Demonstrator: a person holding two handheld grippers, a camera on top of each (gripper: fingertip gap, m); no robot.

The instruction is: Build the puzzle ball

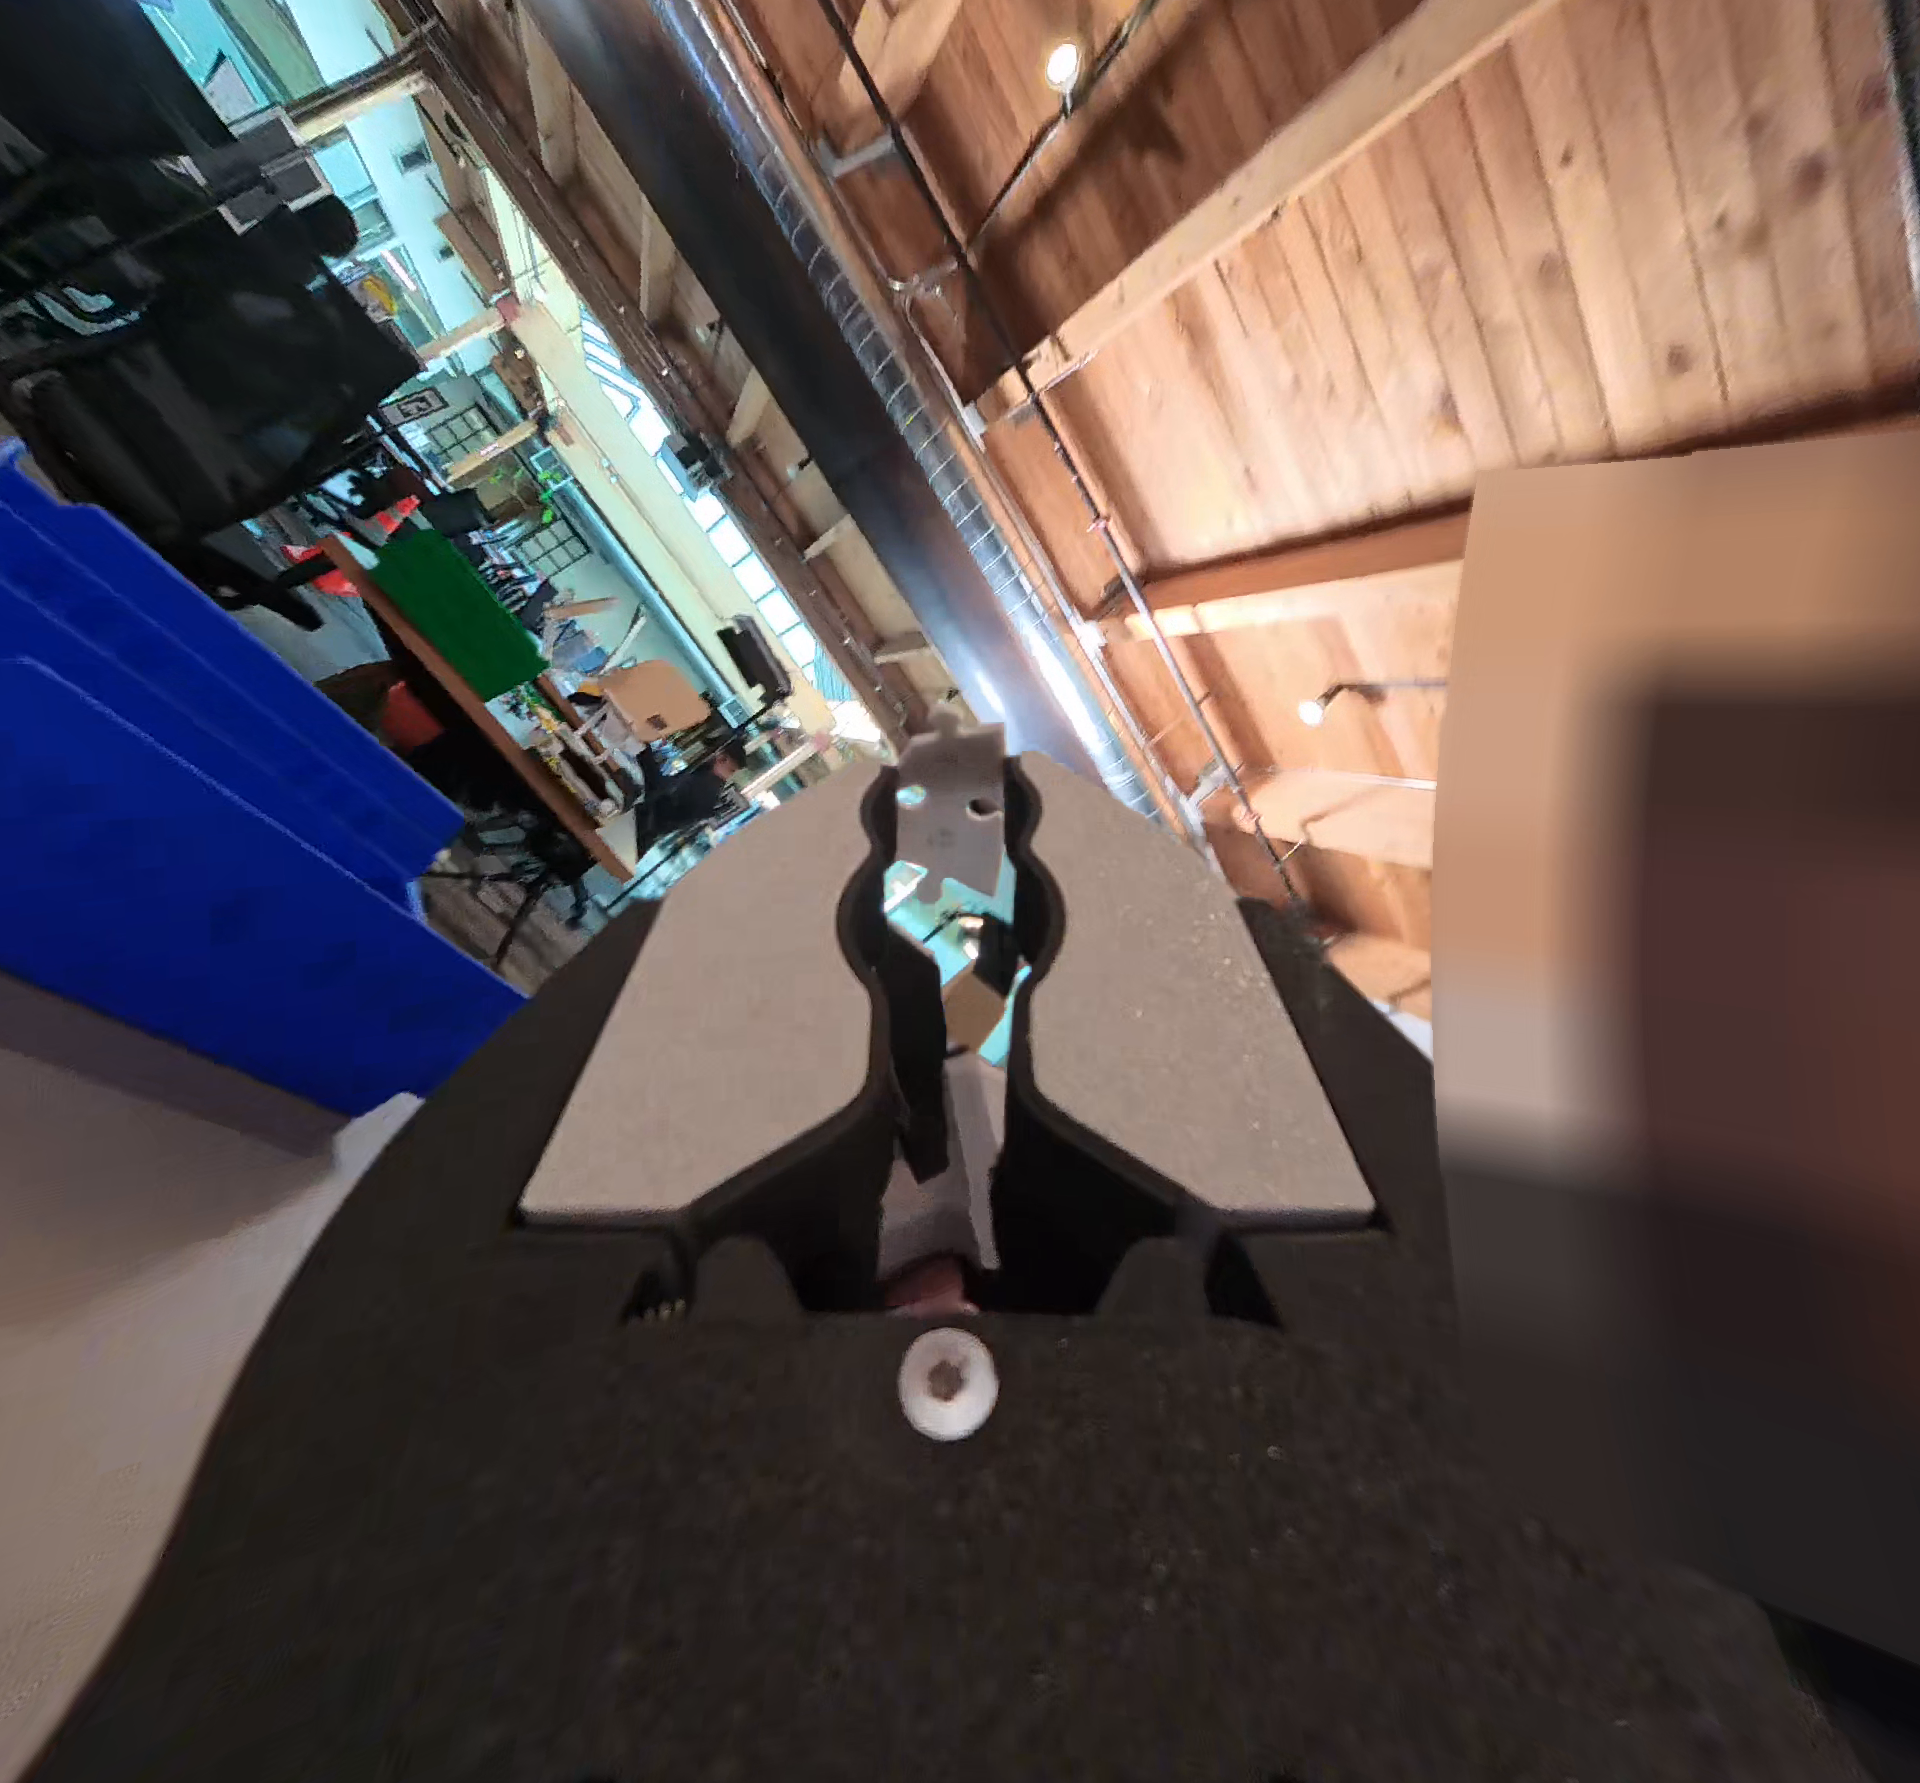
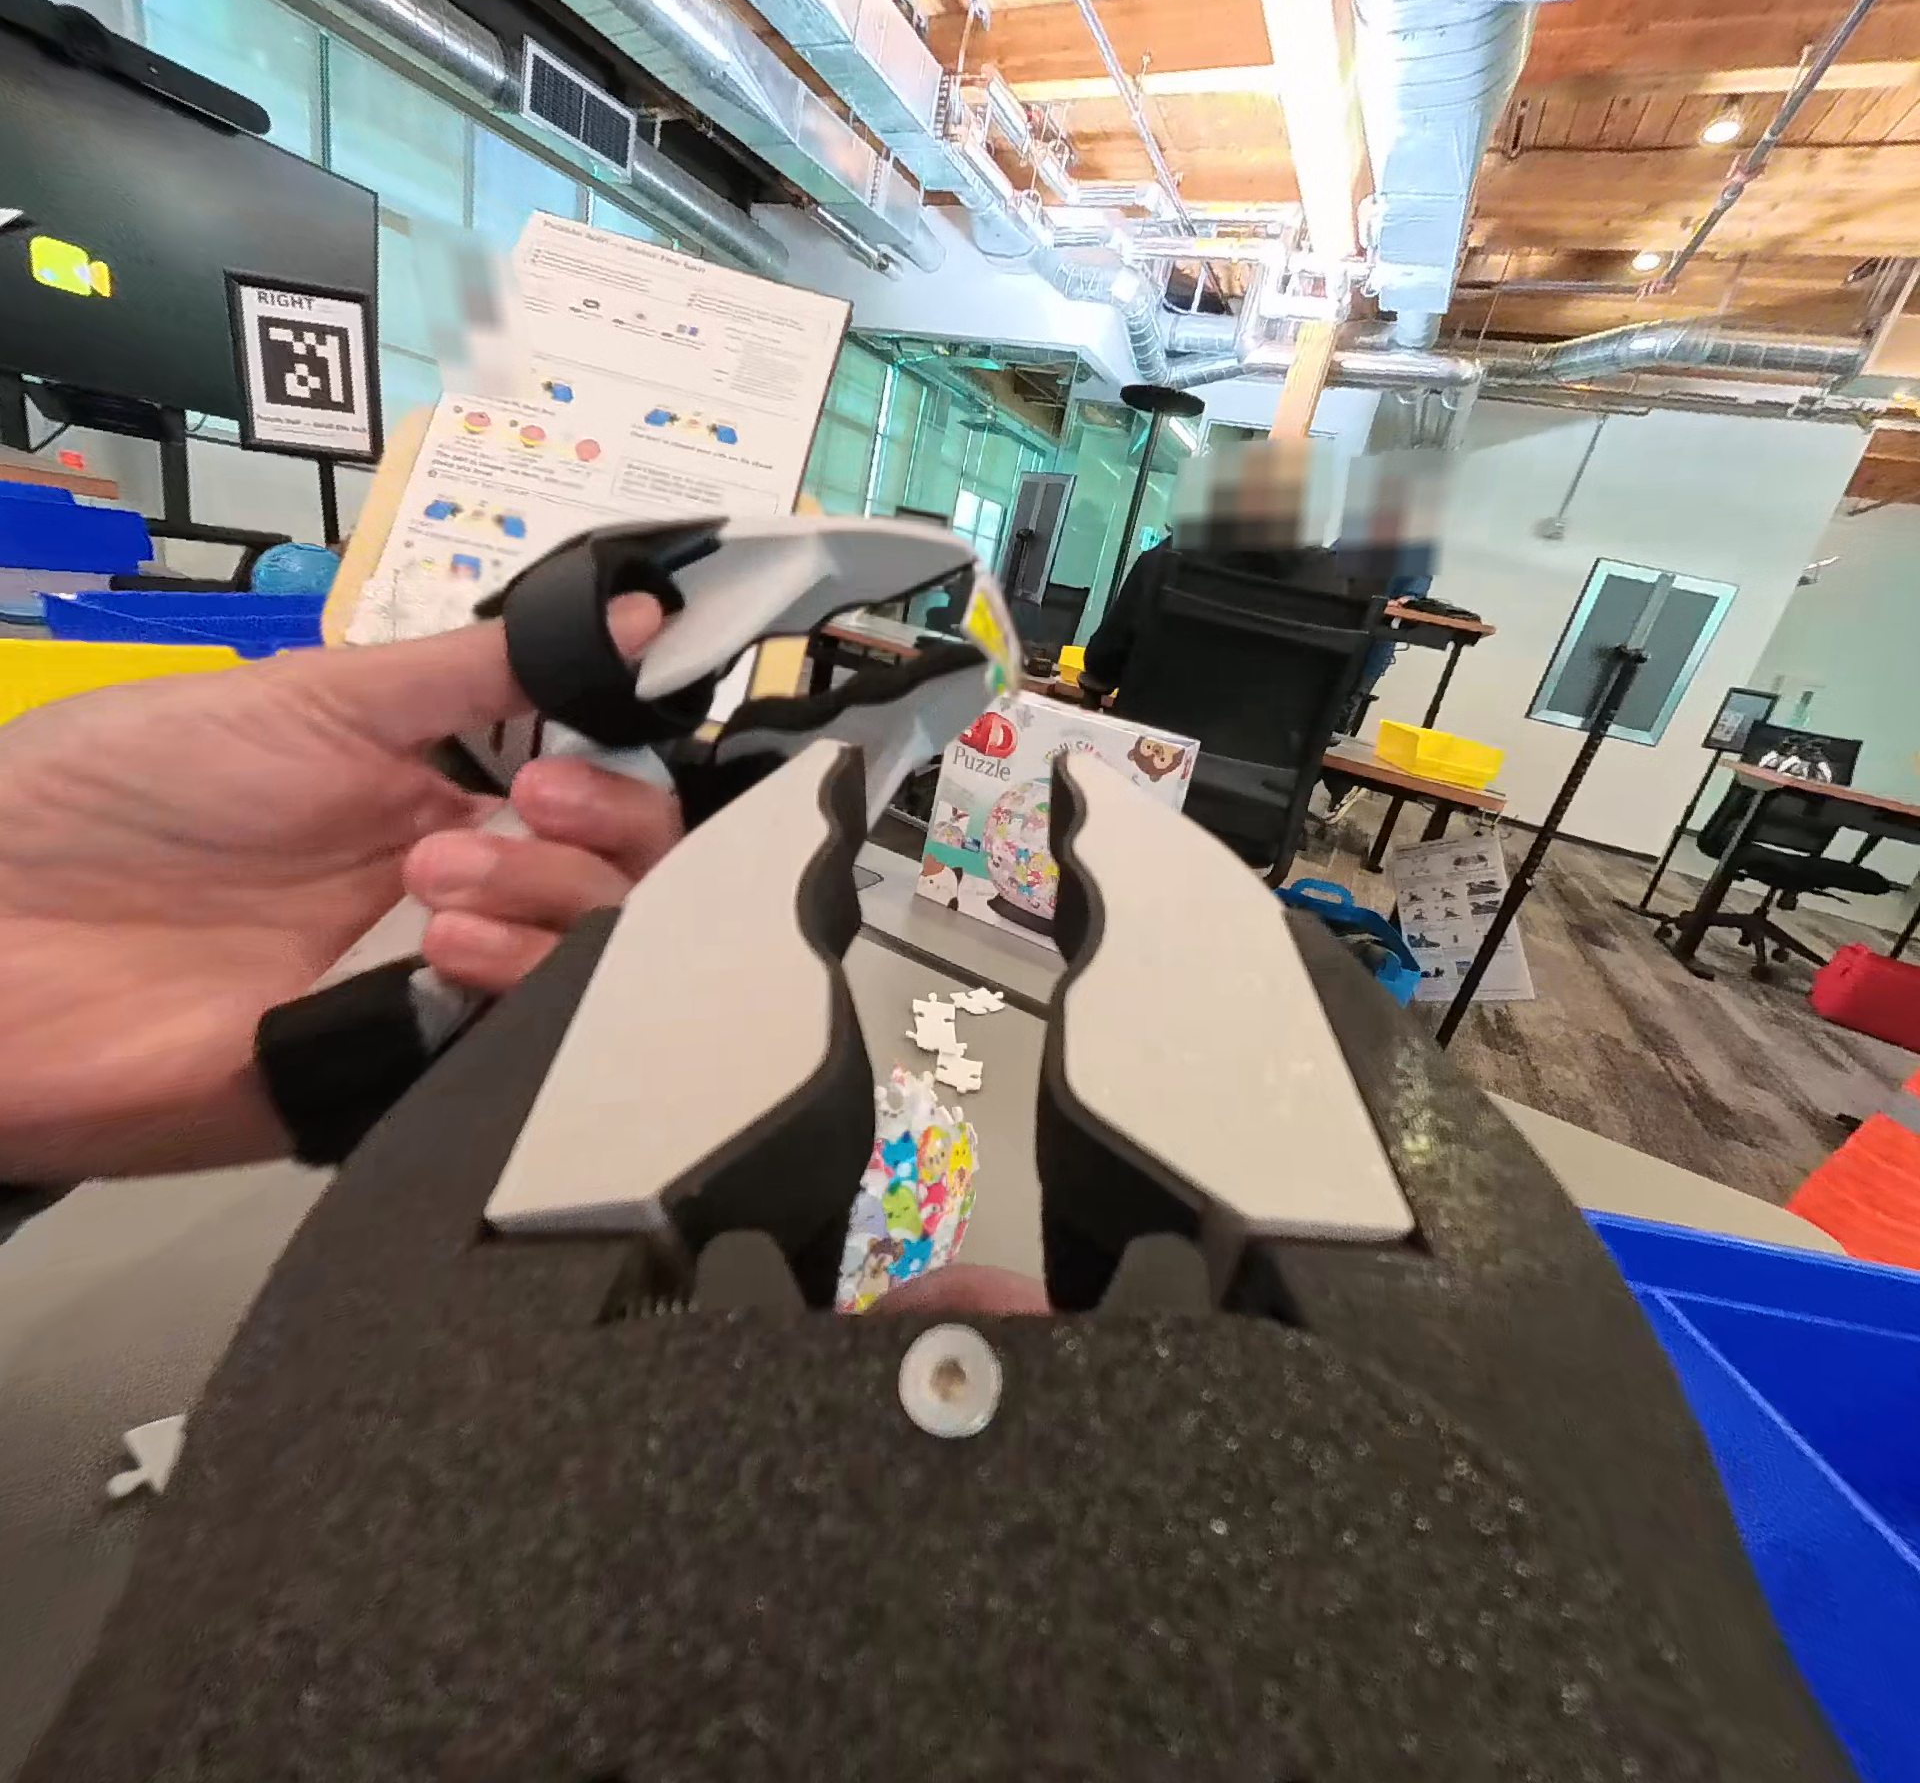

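My left gripper (image 1: 951, 777) is shut on a puzzle piece (image 1: 948, 824), grey back toward the camera, raised and tilted toward the ceiling. It also shows in the right wrist view (image 2: 977, 637), held in a hand at the left, with the piece's yellow printed face (image 2: 987, 627) at its tips. My right gripper (image 2: 956, 777) is open and empty, above the grey table (image 2: 966, 923). Below it lies a partly built colourful ball section (image 2: 914, 1203). A few loose white pieces (image 2: 951, 1027) lie just beyond it.
The puzzle box (image 2: 997, 819) stands on the table behind the pieces. Blue bins sit at the left (image 1: 197, 850) and at the lower right (image 2: 1787, 1401). An instruction board (image 2: 623, 424) stands at the back left. One stray piece (image 2: 151, 1453) lies near the left. The gap from one gripper's tips to the other's is roughly 5 cm.
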